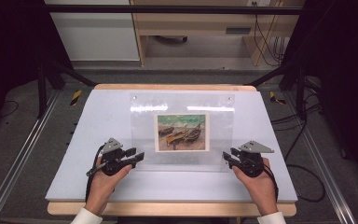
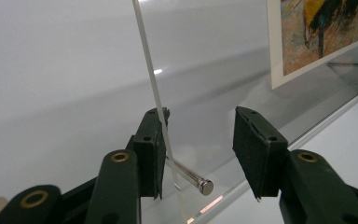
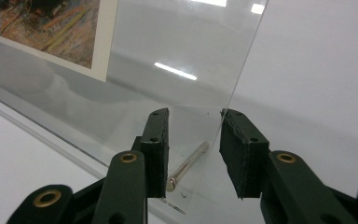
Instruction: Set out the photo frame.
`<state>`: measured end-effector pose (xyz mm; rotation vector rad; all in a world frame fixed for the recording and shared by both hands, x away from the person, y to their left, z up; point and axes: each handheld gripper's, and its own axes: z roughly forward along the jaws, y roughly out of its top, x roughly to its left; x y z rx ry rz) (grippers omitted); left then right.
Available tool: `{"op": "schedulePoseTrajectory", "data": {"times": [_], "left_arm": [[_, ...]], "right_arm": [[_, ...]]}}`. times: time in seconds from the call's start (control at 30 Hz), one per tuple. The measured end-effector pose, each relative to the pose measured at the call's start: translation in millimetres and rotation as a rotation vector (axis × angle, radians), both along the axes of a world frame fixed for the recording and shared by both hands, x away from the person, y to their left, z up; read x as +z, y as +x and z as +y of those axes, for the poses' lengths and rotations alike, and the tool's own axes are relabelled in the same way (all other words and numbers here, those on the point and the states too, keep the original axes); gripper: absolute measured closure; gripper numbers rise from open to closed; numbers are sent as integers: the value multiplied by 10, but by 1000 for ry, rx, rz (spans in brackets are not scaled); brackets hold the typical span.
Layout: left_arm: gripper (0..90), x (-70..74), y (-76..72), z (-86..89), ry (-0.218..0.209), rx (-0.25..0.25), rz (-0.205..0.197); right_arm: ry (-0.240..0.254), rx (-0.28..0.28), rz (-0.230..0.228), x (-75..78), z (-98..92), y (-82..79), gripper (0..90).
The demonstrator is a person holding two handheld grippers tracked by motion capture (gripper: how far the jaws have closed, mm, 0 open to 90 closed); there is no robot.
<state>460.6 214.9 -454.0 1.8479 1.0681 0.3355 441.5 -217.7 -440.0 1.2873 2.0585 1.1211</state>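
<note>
Acrylic frame (image 1: 182,133) with picture (image 1: 182,132) on desk (image 1: 98,116); left gripper (image 1: 137,155) and right gripper (image 1: 225,157) fingers, half-parted, straddle its lower corners without gripping.

Painted print (image 2: 324,32) cut off by the top and right picture edges in the left gripper view, its subject unreadable there, clear panel's (image 3: 186,60) upper part out of frame, steel pin (image 3: 189,163) partly masked by a tool pad, forearms cropped at the counter's (image 1: 177,186) near edge

Clear glossy acrylic frame (image 1: 182,133) w/ shiny metal pin (image 2: 191,176), matt paper print (image 1: 182,132), matt black jaws.
</note>
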Motion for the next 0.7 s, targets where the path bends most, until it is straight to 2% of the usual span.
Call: {"op": "schedulePoseTrajectory", "data": {"times": [0.7], "left_arm": [[563,-3,-52,-1,25,-4,0]], "right_arm": [[-26,2,-1,-21,-7,-75,684]]}}
